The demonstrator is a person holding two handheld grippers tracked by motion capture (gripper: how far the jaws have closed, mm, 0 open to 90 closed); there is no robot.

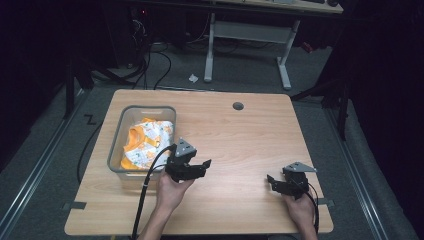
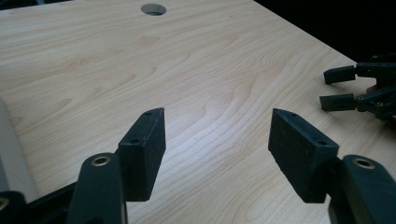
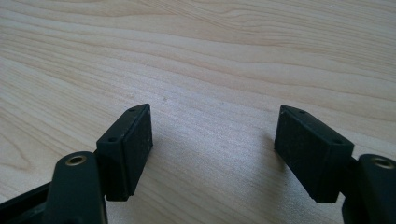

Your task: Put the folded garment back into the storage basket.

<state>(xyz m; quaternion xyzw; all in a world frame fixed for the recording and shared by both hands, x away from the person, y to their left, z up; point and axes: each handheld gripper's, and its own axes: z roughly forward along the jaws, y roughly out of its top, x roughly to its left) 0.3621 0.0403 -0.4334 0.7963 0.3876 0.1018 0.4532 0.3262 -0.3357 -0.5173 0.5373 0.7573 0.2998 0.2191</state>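
A light wooden table (image 1: 240, 140) with a round cable hole (image 1: 238, 106) near its far edge stands on grey carpet (image 1: 45, 200). Beyond the table, a white-legged desk (image 1: 250, 35) stands in a dim room, black cables (image 1: 150, 65) trailing on the floor left of it. A scrap of white paper (image 1: 193, 78) lies beside that desk's left leg.

Orange-white patterned cloth (image 1: 145, 142) lies bunched inside clear bin (image 1: 119, 134).

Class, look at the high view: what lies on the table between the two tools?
Bare wood lies between the left tool and the right tool; the left gripper view shows that stretch too.
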